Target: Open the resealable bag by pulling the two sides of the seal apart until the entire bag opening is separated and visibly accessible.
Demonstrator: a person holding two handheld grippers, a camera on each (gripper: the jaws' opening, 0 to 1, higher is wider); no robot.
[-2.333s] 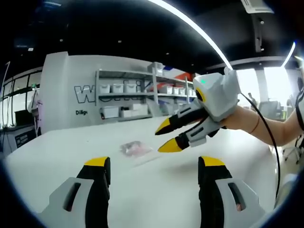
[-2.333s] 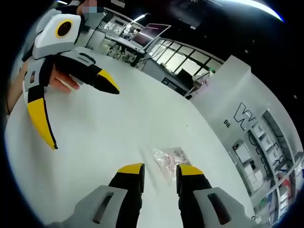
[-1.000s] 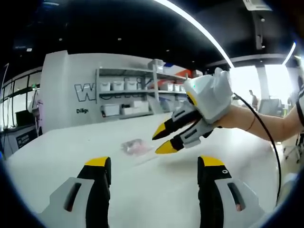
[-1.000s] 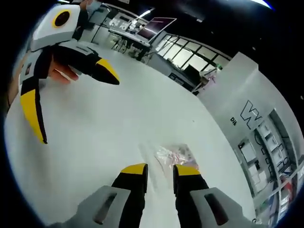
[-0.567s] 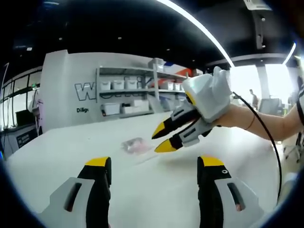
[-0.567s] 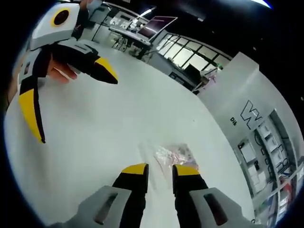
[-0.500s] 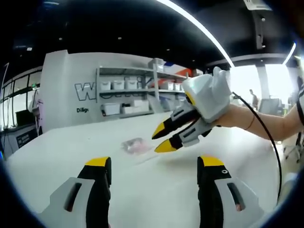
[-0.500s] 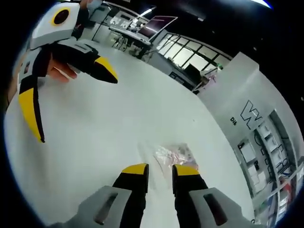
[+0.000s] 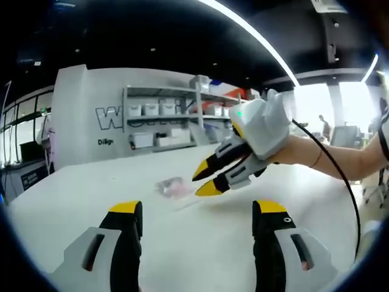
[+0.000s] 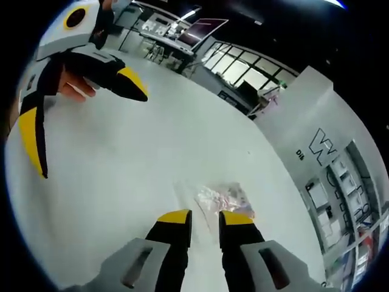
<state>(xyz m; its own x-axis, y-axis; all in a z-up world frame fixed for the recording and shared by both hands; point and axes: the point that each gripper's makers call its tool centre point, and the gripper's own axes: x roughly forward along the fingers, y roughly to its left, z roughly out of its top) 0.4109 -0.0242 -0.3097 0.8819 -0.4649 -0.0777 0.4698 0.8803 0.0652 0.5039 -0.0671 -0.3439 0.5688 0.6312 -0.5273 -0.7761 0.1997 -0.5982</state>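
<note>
Approach step: right claw [image 10: 203, 218], jaws slightly parted and gripping nothing, nears the bag [image 10: 220, 198] at lower centre; left claw [image 9: 197, 210] spread wide. Next, pinch the seal.

White wall [image 9: 85, 115]: large outlined letters beginning "W", the rest hidden behind shelving [image 9: 161, 125]; beneath them, small dark lettering starting "Dil", otherwise illegible.

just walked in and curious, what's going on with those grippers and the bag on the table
A person holds a hand-held gripper in each hand above a white table. The small clear resealable plastic bag lies flat and untouched. The right hand-held gripper, jaws slightly apart, hovers just short of it; the left hand-held gripper is wide open, farther back.
</note>
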